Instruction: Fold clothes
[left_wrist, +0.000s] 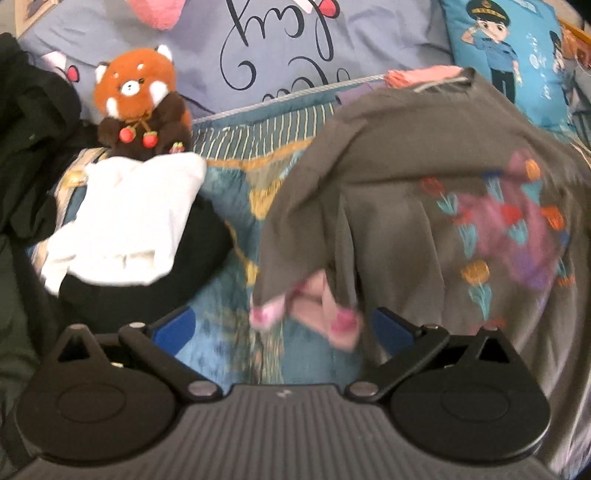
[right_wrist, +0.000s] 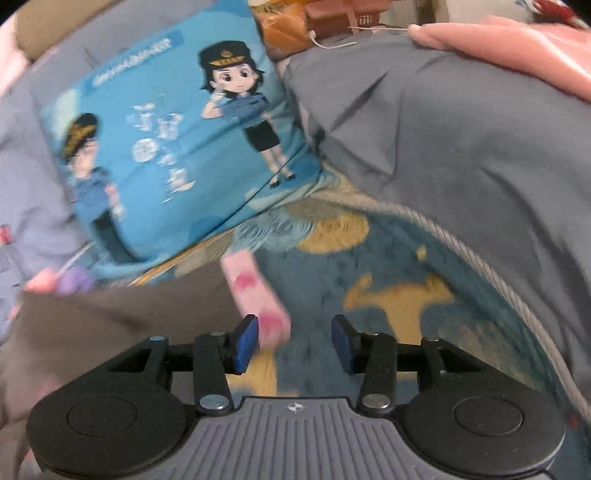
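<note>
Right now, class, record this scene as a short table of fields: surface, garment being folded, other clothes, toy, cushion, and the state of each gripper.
surface: patterned blue bedspread
garment: grey shirt with flower print, spread out, pink cuffs at its near edge
other clothes: white garment lying on a black one
toy: red panda plush behind the white garment
cushion: blue cartoon cushion
left hand-held gripper: open
right hand-held gripper: open, holding nothing

A bed with a blue and yellow patterned cover; a lilac pillow and a blue cartoon cushion lie at its head.
</note>
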